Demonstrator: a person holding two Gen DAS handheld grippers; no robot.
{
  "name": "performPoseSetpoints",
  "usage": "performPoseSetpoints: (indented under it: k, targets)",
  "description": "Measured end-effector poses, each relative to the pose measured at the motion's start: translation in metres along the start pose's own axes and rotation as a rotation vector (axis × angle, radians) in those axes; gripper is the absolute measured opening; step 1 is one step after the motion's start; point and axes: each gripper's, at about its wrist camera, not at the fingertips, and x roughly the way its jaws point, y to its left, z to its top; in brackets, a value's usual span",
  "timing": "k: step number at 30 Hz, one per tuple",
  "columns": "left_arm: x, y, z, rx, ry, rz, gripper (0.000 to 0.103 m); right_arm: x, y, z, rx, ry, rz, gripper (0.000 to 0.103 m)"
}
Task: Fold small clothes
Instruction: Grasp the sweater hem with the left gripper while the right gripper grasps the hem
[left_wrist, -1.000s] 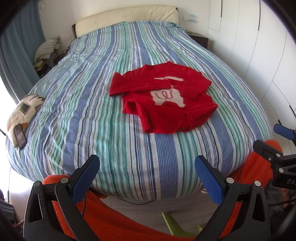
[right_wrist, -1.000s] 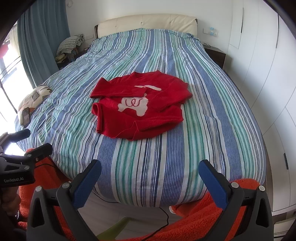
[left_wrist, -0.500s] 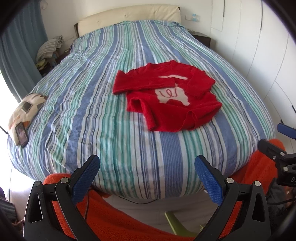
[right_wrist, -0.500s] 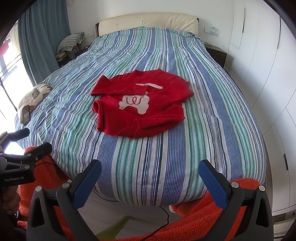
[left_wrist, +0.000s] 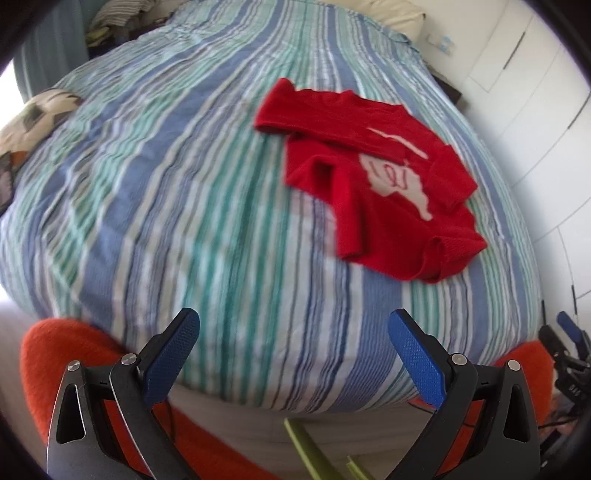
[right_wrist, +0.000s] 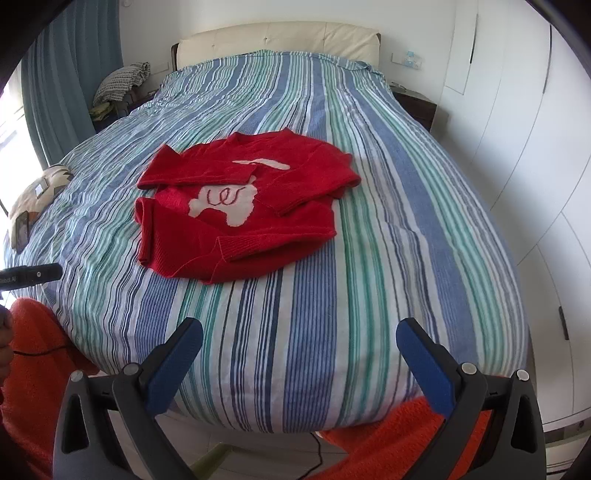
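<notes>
- Sweater (right_wrist: 240, 206), red with a white animal patch, lies partly folded mid-bed on the striped bedspread (right_wrist: 388, 258), sleeves crossed over its front.
- Left gripper (left_wrist: 293, 341) hovers off the near bed edge, jaws spread, nothing between them.
- Right gripper (right_wrist: 299, 350) hovers likewise, jaws spread and empty, well apart from the sweater.

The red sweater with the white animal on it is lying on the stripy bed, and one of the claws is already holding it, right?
Not quite. The red sweater does lie on the stripy bed, but no claw holds it. In the right wrist view the right claw is open and empty, short of the sweater. The left wrist view shows the left claw open and empty too.
</notes>
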Motion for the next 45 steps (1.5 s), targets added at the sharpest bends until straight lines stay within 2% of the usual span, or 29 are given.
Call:
performPoseSetpoints:
  k: [3, 5, 7, 9, 10, 11, 13, 14, 15, 17, 19, 22, 26, 28, 29, 30, 31, 32, 33, 34, 35, 37, 38, 39, 40, 41, 42, 45]
  targets:
    - [0.047, -0.008, 0.031, 0.027, 0.017, -0.099, 0.101, 0.042, -0.004, 0.010, 0.094, 0.014, 0.187, 0.103]
    - [0.079, -0.011, 0.048, 0.034, 0.032, -0.109, 0.097, 0.074, -0.010, 0.018, 0.226, 0.034, 0.325, 0.103]
    - [0.105, -0.015, 0.057, 0.046, 0.059, -0.079, 0.072, 0.106, -0.016, 0.026, 0.366, 0.080, 0.409, 0.098]
    - [0.126, -0.017, 0.060, 0.052, 0.118, -0.072, 0.027, 0.136, -0.019, 0.035, 0.458, 0.124, 0.460, 0.080]
    - [0.132, -0.016, 0.060, 0.042, 0.136, -0.087, 0.015, 0.151, -0.018, 0.039, 0.488, 0.151, 0.472, 0.077]
    - [0.132, -0.013, 0.060, 0.025, 0.137, -0.109, 0.007, 0.166, -0.016, 0.041, 0.508, 0.180, 0.475, 0.069]
    - [0.117, -0.007, 0.057, -0.003, 0.097, -0.141, 0.006, 0.185, -0.017, 0.043, 0.518, 0.208, 0.457, 0.035]
    - [0.106, -0.003, 0.055, -0.009, 0.082, -0.154, 0.006, 0.186, -0.020, 0.043, 0.529, 0.222, 0.453, 0.009]
    - [0.093, 0.003, 0.052, -0.012, 0.076, -0.173, 0.006, 0.181, -0.027, 0.040, 0.561, 0.223, 0.487, 0.007]
    - [0.062, 0.019, 0.040, -0.007, 0.070, -0.238, 0.006, 0.155, -0.041, 0.035, 0.585, 0.205, 0.565, 0.007]
    - [0.036, 0.033, 0.024, 0.025, 0.078, -0.262, 0.006, 0.125, -0.057, 0.026, 0.560, 0.193, 0.576, 0.007]
    - [0.038, 0.037, 0.006, 0.069, 0.138, -0.223, 0.006, 0.107, -0.073, 0.013, 0.510, 0.216, 0.510, 0.007]
    - [0.066, 0.034, -0.010, 0.080, 0.198, -0.125, 0.009, 0.131, -0.078, -0.003, 0.469, 0.252, 0.447, 0.009]
    - [0.067, 0.045, -0.015, 0.044, 0.184, -0.140, 0.024, 0.141, -0.083, -0.012, 0.477, 0.256, 0.430, 0.010]
    - [0.061, 0.053, -0.017, 0.013, 0.161, -0.153, 0.045, 0.142, -0.086, -0.016, 0.491, 0.255, 0.429, 0.013]
    - [0.055, 0.062, -0.020, -0.021, 0.134, -0.158, 0.064, 0.142, -0.089, -0.019, 0.509, 0.250, 0.441, 0.025]
    - [0.051, 0.070, -0.023, -0.055, 0.111, -0.163, 0.069, 0.141, -0.091, -0.021, 0.524, 0.240, 0.456, 0.033]
    - [0.051, 0.077, -0.025, -0.086, 0.102, -0.171, 0.070, 0.140, -0.092, -0.024, 0.533, 0.230, 0.470, 0.049]
    - [0.055, 0.081, -0.026, -0.107, 0.116, -0.185, 0.070, 0.140, -0.092, -0.024, 0.539, 0.218, 0.488, 0.056]
    - [0.061, 0.081, -0.027, -0.116, 0.136, -0.197, 0.070, 0.140, -0.091, -0.026, 0.539, 0.211, 0.504, 0.057]
    - [0.067, 0.079, -0.028, -0.112, 0.150, -0.198, 0.065, 0.144, -0.087, -0.025, 0.532, 0.208, 0.523, 0.057]
    - [0.080, 0.065, -0.027, -0.072, 0.182, -0.191, 0.049, 0.155, -0.080, -0.024, 0.507, 0.218, 0.552, 0.057]
    - [0.086, 0.056, -0.025, -0.044, 0.194, -0.192, 0.033, 0.164, -0.074, -0.024, 0.497, 0.226, 0.549, 0.057]
    - [0.091, 0.047, -0.024, -0.013, 0.203, -0.186, 0.005, 0.167, -0.068, -0.024, 0.485, 0.231, 0.545, 0.054]
    - [0.093, 0.040, -0.023, 0.014, 0.210, -0.153, 0.004, 0.167, -0.062, -0.022, 0.460, 0.229, 0.537, 0.048]
    - [0.092, 0.039, -0.023, 0.013, 0.201, -0.118, 0.003, 0.162, -0.059, -0.021, 0.431, 0.224, 0.519, 0.023]
    - [0.088, 0.041, -0.023, -0.008, 0.193, -0.100, 0.003, 0.156, -0.057, -0.017, 0.405, 0.215, 0.488, 0.005]
    - [0.069, 0.060, -0.027, -0.065, 0.156, -0.028, 0.003, 0.133, -0.064, -0.012, 0.391, 0.189, 0.404, 0.005]
